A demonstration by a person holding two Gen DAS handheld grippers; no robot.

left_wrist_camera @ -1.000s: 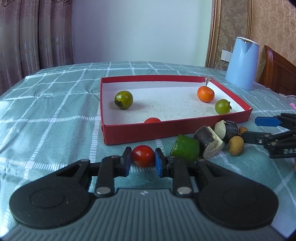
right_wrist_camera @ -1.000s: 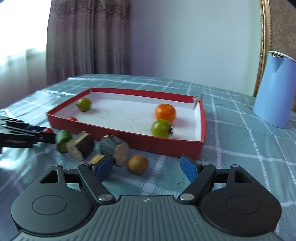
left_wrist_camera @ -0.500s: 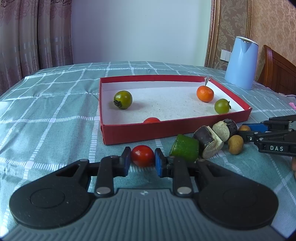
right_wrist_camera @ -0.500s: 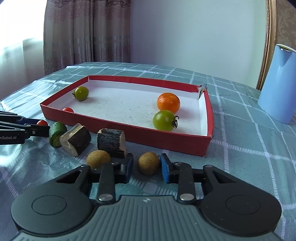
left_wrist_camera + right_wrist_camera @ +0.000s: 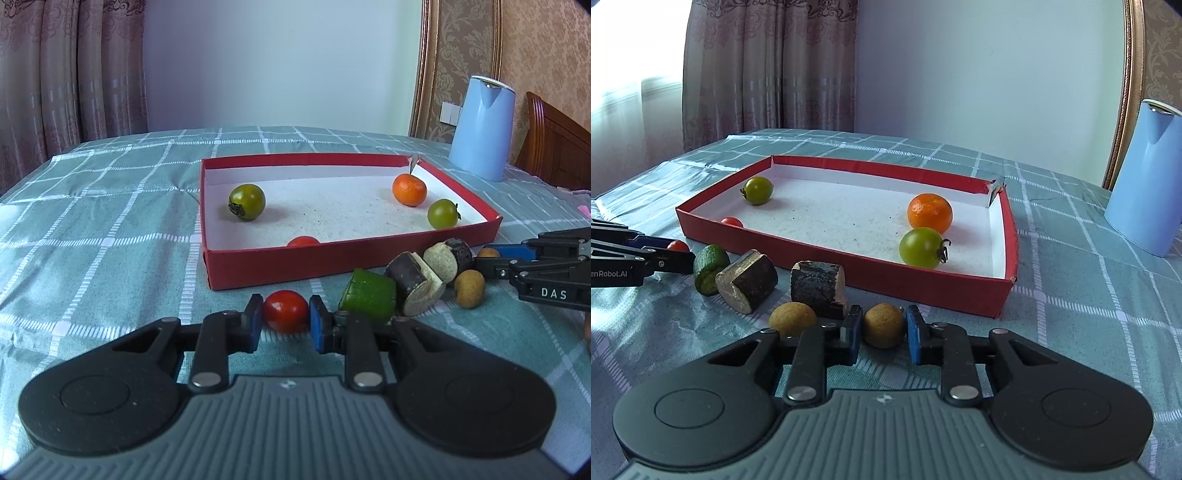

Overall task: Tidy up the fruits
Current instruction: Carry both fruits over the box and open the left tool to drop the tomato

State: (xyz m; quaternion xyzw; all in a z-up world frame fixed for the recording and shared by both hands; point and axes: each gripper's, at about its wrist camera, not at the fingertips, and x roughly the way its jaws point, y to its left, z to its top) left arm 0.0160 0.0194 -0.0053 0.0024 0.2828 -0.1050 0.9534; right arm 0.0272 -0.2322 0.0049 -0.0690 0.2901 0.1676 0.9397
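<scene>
Both round fruits could squirt free on lifting, since the left hand-held gripper (image 5: 286, 320) pinches a cherry tomato (image 5: 286, 311) and the right hand-held gripper (image 5: 882, 328), jaws just closed, pinches a longan (image 5: 883, 325) only at their pad tips

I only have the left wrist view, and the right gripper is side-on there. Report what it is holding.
Observer: The right gripper has just been closing; its pads now press both sides of one round brown fruit on the cloth.
Operator: Place the other brown one for me.
Observer: The second brown fruit lies just outside that gripper's left finger, not between the pads.
Operator: Now the red thing behind the box wall.
Observer: It is a whole small red tomato, inside the red box, close behind the near wall.
</scene>
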